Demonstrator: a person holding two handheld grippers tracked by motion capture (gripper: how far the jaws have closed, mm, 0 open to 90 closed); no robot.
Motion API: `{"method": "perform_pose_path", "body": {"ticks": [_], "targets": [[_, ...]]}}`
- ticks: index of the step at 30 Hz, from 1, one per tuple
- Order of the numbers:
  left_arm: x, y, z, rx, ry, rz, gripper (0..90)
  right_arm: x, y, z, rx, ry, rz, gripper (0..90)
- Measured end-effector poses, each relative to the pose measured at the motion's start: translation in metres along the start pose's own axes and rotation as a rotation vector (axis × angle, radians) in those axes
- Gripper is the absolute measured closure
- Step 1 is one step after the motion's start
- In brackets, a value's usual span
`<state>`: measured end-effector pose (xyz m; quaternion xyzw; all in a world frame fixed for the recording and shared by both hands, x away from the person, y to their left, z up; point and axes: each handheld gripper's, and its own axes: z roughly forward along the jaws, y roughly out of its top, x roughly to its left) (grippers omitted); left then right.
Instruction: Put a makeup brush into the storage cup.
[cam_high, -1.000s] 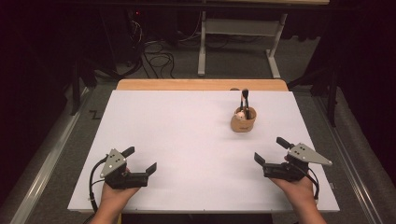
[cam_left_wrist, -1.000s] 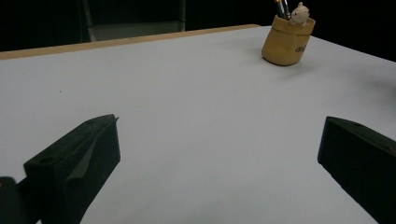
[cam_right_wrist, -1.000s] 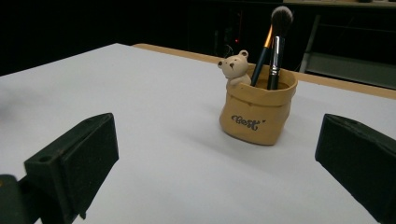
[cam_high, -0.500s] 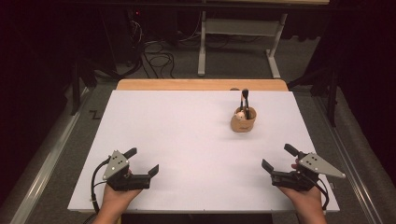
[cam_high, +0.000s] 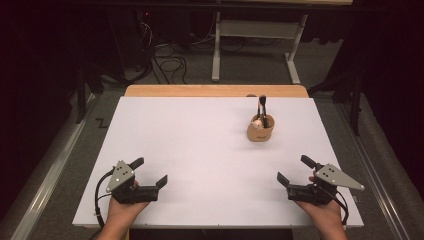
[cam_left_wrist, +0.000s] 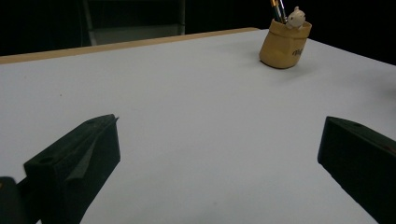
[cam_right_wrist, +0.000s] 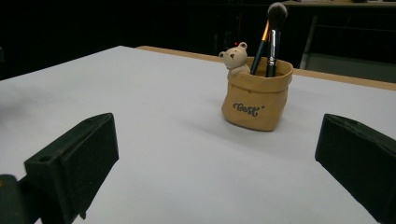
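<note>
Table (cam_high: 200, 150): a wide white tabletop with a strip of bare wood along its far edge; I sit at the near edge and my forearms come in from below.
My left gripper (cam_high: 149, 172): held in my left hand near the front left corner of the table, low over the white surface, its two black jaws spread wide apart with nothing between them.
My right gripper (cam_high: 296, 171): held in my right hand near the front right corner, also low over the surface, jaws spread wide apart and holding nothing.
Holder (cam_high: 260, 129): a small tan pouch-shaped pot standing upright on the far right part of the table, well apart from both grippers and nearer to my right one; dark script lettering on its front.
Brushes (cam_right_wrist: 272, 37): two slim dark-handled brushes stand upright inside the holder, one with a full dark bristle head on top, one with an orange band on its handle.
Bear (cam_right_wrist: 236, 57): a tiny cream bear figure peeking over the holder's rim, beside the brushes.
</note>
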<state>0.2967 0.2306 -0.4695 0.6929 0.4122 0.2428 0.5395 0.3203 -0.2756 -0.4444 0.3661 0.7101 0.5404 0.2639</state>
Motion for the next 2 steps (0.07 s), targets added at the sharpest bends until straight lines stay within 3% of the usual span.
{"method": "perform_pose_path", "body": {"ticks": [2], "targets": [[0.0004, 0.0003, -0.0003, -0.001, 0.001, 0.002, 0.2, 0.0002, -0.0002, 0.0004, 0.002, 0.004, -0.001, 0.2]]}}
